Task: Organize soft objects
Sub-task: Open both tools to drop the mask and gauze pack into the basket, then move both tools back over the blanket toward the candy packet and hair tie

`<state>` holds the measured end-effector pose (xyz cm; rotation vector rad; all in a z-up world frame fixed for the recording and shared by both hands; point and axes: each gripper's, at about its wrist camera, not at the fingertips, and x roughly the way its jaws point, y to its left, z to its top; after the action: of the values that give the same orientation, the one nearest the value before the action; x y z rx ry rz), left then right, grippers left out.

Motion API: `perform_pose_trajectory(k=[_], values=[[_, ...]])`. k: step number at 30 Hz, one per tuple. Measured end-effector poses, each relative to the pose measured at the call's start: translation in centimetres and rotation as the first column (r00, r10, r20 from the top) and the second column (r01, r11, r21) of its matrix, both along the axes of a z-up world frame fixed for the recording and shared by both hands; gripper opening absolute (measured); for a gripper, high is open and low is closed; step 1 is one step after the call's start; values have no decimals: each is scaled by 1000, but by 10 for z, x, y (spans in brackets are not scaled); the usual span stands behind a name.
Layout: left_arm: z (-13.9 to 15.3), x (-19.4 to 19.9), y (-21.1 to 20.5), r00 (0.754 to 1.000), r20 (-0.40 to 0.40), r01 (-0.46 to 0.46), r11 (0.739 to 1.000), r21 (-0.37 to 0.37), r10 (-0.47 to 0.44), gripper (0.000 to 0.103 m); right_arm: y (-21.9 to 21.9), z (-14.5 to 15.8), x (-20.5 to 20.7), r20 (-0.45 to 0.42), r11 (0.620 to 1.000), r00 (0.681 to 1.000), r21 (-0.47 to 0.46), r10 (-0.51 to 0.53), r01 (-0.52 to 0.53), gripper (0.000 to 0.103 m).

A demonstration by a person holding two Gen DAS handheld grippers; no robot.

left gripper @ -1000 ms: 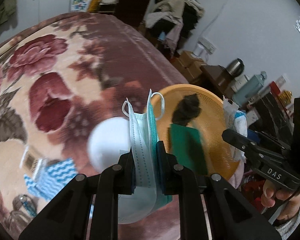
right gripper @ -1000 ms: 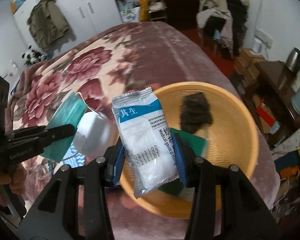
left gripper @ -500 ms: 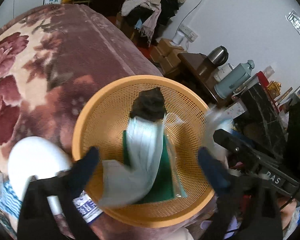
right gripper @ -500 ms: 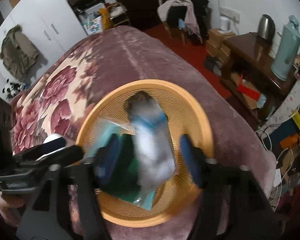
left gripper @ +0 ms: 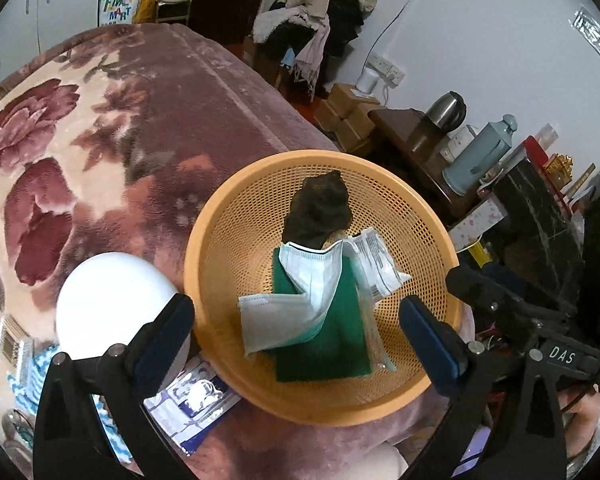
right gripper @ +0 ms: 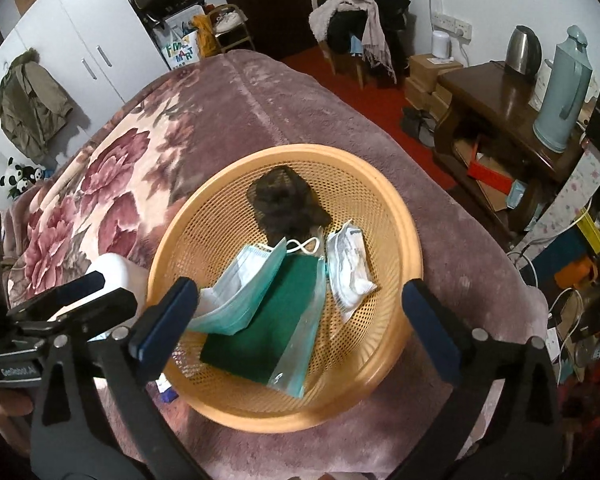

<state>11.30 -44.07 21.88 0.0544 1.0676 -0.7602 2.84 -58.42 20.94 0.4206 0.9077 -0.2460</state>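
Observation:
An orange mesh basket [left gripper: 228, 240] [right gripper: 396, 216] sits near the corner of the flowered bed. In it lie a green cloth [left gripper: 332, 340] [right gripper: 260, 332], a face mask [left gripper: 292, 304] [right gripper: 240, 292], a white gauze packet [left gripper: 376, 260] [right gripper: 348, 268] and a dark cloth [left gripper: 318, 208] [right gripper: 288, 208]. My left gripper [left gripper: 296, 324] is open and empty, above the basket. My right gripper [right gripper: 300, 312] is open and empty, above the basket too.
A white round object [left gripper: 108, 300] lies left of the basket, with a printed packet [left gripper: 192, 400] and a blue-striped item [left gripper: 24, 384] beside it. The bed's edge runs just past the basket. A dark wooden table [right gripper: 496, 104] with a kettle and flask stands to the right.
Both grippers moved over the basket and opened. The left let go of the face mask and the right let go of the gauze packet; both now lie in the basket.

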Motion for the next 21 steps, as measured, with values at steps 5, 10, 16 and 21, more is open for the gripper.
perform_pose_trajectory(k=[5,10,16,21], values=[[6,-5,12,1000,7,-9,1000,-10,9,102,12,8,-3,6,1000,1000,-15,17,-17,103],[12,-6,32,999,10,-37,999,-24,37,102,32,20,0,17,998,999,-33,50,-50,103],[15,-2,65,996,9,-85,996,-39,85,102,58,22,8,8,994,995,-51,99,-98,103],[15,6,104,989,4,-146,988,-51,147,102,87,23,16,0,988,990,-63,144,-143,103]])
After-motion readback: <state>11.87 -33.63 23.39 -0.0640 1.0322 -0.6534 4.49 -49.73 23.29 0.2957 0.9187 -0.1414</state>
